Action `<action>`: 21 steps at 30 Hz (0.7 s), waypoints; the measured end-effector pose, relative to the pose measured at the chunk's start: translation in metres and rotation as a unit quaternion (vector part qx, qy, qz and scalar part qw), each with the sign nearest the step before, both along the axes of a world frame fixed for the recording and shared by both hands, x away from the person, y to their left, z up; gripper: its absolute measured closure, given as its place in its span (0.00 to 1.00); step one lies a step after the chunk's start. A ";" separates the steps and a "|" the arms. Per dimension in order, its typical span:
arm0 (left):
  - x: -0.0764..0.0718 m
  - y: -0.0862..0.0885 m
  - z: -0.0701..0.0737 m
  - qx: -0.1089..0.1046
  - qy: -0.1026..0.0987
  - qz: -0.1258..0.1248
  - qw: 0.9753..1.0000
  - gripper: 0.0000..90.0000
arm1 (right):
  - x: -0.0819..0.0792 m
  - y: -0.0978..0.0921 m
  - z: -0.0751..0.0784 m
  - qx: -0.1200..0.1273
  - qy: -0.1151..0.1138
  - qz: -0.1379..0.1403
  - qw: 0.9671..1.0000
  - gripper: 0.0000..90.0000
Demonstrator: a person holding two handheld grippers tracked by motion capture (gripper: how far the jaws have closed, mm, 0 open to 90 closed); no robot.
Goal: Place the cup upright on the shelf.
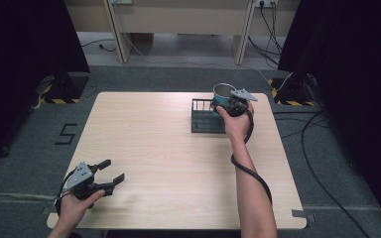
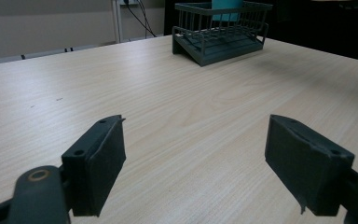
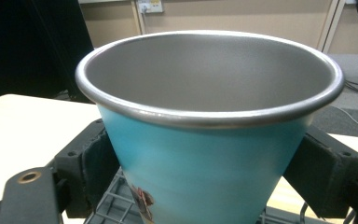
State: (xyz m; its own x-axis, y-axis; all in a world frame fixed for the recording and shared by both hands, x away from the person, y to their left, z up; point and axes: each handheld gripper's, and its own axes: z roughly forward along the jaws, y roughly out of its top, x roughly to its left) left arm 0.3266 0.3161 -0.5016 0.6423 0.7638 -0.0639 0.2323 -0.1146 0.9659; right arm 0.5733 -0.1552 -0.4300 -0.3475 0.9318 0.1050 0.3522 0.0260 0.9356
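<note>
My right tool (image 3: 209,172) clamps blue cup (image 3: 205,158) over rack (image 1: 206,116), 1 o'clock on tabletop (image 1: 168,163); left tool (image 1: 113,174) gapes wide, 7 o'clock

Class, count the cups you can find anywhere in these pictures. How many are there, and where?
1. A blue cup with a metal rim, held in the right gripper above the rack at the table's far right. Nothing else on the table could hide another.
</note>
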 end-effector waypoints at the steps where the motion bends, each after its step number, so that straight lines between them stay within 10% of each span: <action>1: 0.000 0.000 0.000 0.000 0.000 0.000 1.000 0.21 | 0.000 0.000 -0.001 -0.002 0.002 -0.001 1.000 0.19; 21: 0.000 0.000 0.000 -0.001 0.000 -0.001 1.000 0.22 | 0.003 0.000 -0.013 -0.018 0.031 -0.009 0.999 0.19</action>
